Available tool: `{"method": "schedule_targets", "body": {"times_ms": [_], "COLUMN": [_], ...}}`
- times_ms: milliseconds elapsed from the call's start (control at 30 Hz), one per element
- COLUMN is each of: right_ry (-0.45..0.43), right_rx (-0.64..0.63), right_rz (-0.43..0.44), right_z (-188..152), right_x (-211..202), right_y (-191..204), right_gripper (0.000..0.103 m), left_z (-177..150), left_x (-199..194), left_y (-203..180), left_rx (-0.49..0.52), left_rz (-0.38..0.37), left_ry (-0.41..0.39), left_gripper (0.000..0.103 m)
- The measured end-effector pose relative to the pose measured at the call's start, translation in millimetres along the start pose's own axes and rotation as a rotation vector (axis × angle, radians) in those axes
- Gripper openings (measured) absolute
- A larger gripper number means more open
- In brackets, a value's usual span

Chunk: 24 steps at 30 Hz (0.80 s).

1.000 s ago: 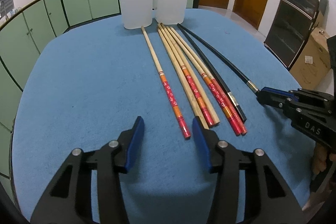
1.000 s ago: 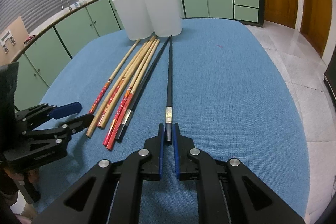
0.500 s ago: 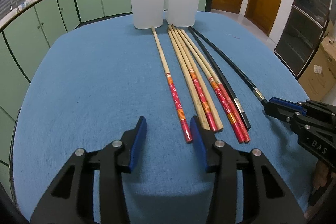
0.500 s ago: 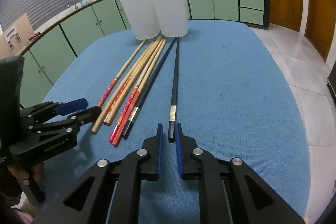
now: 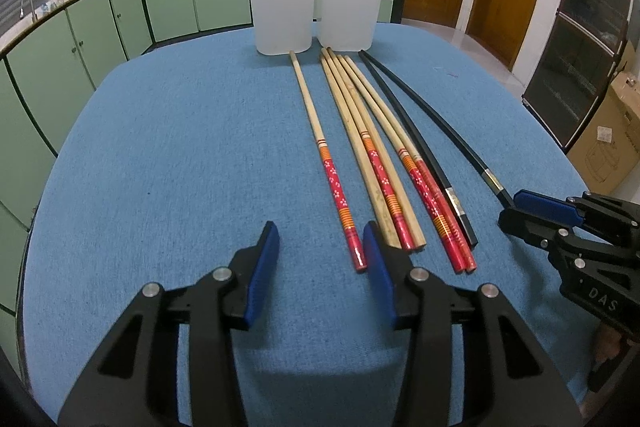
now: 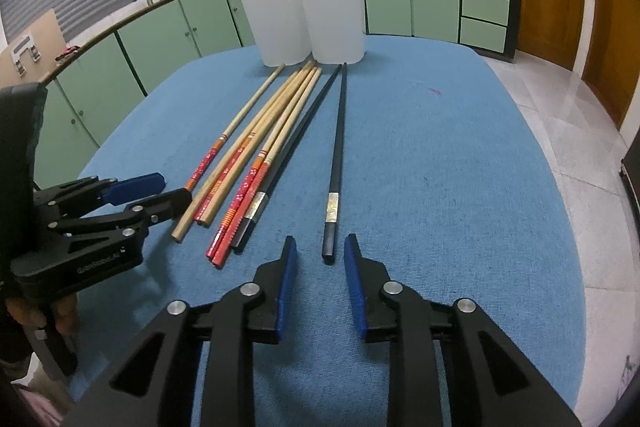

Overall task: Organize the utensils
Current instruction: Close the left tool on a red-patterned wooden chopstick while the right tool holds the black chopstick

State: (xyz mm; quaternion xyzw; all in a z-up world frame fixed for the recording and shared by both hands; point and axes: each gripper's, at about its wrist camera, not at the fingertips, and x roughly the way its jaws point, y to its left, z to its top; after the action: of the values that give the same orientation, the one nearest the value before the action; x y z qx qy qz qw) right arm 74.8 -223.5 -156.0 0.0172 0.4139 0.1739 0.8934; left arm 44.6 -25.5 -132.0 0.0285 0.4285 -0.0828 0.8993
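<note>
Your worktop is covered in blue cloth and carries every task item.

Two white containers stand side by side and touching at the far edge of the worktop, upright; in the right wrist view they appear at.

The wooden chopsticks lie flat, running from the foot of the containers toward the near edge, red-patterned ends nearest you. One wooden stick lies apart on the left of the group; the others lie bunched, touching along their length.

Two black chopsticks lie to the right of the wooden ones. One black chopstick rests against the bunch. The other black chopstick lies alone on the cloth, well apart from its partner at the near end, the far tips close together by the containers.

Your right gripper sits low over the near edge with its fingers spread wide. The end of the lone black chopstick lies just ahead of the gap between them, touched by neither pad.

Your left gripper also has its fingers wide and holds nothing. Its right pad sits just beside the red end of the separate wooden stick; contact cannot be told.
</note>
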Motion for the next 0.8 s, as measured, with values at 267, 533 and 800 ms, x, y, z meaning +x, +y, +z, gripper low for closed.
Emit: {"method": "schedule_targets", "body": {"times_ms": [267, 533, 800], "right_ry": [0.003, 0.001, 0.001], "right_rx": [-0.004, 0.010, 0.012], "right_rz": [-0.016, -0.019, -0.021], "right_z": [2.7, 3.5, 3.3], "right_x": [3.5, 5.5, 5.5], "right_y": [0.8, -0.1, -0.8], "right_gripper": [0.021, 0.017, 0.017], "left_z": [-0.5, -1.4, -1.2], "left_x": [-0.2, 0.1, 0.3], "left_y": [-1.0, -3.5, -7.9], "left_rx": [0.003, 0.013, 0.039], "left_rz": [-0.007, -0.022, -0.016], "left_ry": [-0.001, -0.001, -0.002], "left_gripper": [0.039, 0.042, 0.033]}}
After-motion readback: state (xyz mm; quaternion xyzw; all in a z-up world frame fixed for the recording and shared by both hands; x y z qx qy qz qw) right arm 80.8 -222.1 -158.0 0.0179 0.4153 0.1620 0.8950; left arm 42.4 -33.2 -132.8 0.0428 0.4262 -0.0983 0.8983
